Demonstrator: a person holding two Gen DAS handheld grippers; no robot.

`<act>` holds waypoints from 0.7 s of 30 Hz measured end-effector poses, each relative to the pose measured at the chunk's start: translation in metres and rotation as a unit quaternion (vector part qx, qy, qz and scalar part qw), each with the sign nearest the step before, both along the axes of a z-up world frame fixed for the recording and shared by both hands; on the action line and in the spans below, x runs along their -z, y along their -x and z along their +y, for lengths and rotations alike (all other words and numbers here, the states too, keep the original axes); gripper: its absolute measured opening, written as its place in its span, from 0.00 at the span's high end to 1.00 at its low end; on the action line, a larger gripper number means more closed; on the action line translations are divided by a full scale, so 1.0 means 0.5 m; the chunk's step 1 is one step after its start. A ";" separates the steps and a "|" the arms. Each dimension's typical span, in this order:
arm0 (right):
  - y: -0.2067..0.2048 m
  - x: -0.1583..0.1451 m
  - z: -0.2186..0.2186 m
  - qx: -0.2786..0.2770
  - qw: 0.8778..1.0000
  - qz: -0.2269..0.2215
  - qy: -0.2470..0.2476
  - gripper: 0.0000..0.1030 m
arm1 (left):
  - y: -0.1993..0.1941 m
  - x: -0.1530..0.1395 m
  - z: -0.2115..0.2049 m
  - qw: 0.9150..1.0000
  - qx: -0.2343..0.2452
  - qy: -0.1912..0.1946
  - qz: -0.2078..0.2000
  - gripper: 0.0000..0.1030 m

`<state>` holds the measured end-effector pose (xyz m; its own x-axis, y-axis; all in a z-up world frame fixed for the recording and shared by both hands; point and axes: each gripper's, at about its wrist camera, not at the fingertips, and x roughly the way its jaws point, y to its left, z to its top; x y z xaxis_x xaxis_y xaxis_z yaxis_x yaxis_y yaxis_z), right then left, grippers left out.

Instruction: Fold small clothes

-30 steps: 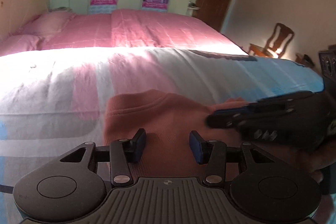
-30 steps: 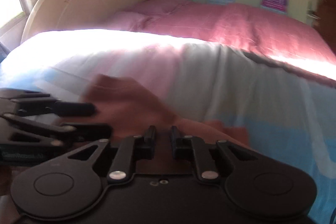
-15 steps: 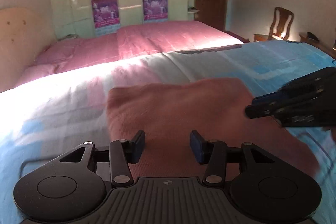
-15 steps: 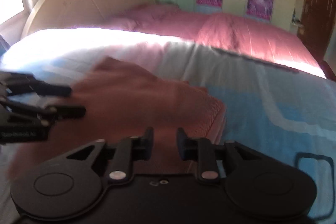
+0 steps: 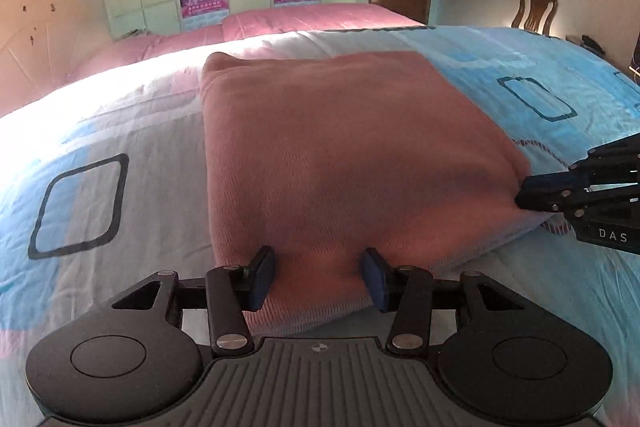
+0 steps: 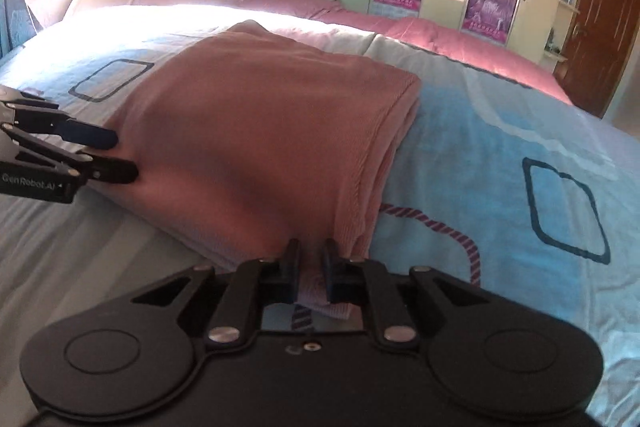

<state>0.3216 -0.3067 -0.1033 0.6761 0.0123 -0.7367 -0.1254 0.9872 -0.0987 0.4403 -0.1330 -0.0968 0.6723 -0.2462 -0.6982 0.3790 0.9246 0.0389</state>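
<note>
The right gripper (image 6: pixel 311 269) is closing its jaws, a thin hem of the pink garment (image 6: pixel 264 131) lying between them at lower centre of its view. The left gripper (image 5: pixel 318 279) is standing half open, straddling the garment's near edge. The folded garment is lying flat on the blue patterned bedspread (image 5: pixel 532 99), its long axis running toward the top of both frames. Bare bedspread is spreading wide on either side.

left gripper (image 5: pixel 318 277): black, blue pads | right gripper (image 6: pixel 310 269): black, silver screws
</note>
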 end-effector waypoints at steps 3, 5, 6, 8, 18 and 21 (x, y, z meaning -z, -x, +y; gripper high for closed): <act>-0.004 -0.011 0.014 0.005 1.000 0.012 0.018 0.87 | 0.014 -0.024 0.004 1.000 -0.009 0.001 -0.009 0.54; 0.016 -0.048 0.025 0.019 1.000 -0.011 0.011 0.74 | 0.012 -0.029 0.009 1.000 -0.022 0.011 -0.004 0.54; 0.016 -0.062 0.025 0.025 0.999 -0.020 -0.009 0.76 | 0.007 -0.026 0.011 0.999 -0.030 0.013 0.005 0.54; 0.003 -0.050 0.027 0.037 0.999 -0.004 -0.021 0.78 | 0.002 -0.010 0.005 0.999 -0.032 0.002 0.017 0.54; 0.017 -0.065 -0.007 0.084 0.993 -0.005 -0.078 0.57 | 0.033 -0.051 0.016 0.998 -0.057 -0.009 -0.025 0.21; 0.014 -0.081 -0.061 0.101 0.984 -0.010 -0.143 0.57 | 0.025 -0.080 0.047 0.995 -0.073 0.016 -0.060 0.04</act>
